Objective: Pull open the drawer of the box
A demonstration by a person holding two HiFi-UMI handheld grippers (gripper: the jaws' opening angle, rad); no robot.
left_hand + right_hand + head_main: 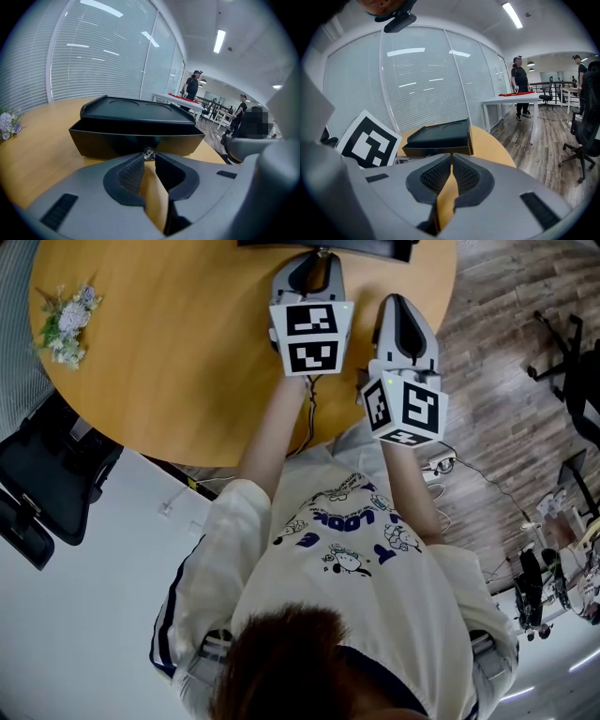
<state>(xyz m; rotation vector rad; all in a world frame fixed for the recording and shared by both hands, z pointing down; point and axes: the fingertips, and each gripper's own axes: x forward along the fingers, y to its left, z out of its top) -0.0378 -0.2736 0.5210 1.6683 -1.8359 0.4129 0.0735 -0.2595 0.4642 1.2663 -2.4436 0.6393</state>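
Black plastic box, left claw pinching shiny knob, right claw closed

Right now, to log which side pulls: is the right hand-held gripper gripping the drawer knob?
No, the right hand-held gripper is shut on nothing, with the black box well beyond its jaws.

box black | knob silvery | table tan | left gripper grey | right gripper grey | flowers white, lilac

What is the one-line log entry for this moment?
left tool: shut on knob | right tool: shut, empty, short of box | drawer: seems slightly out
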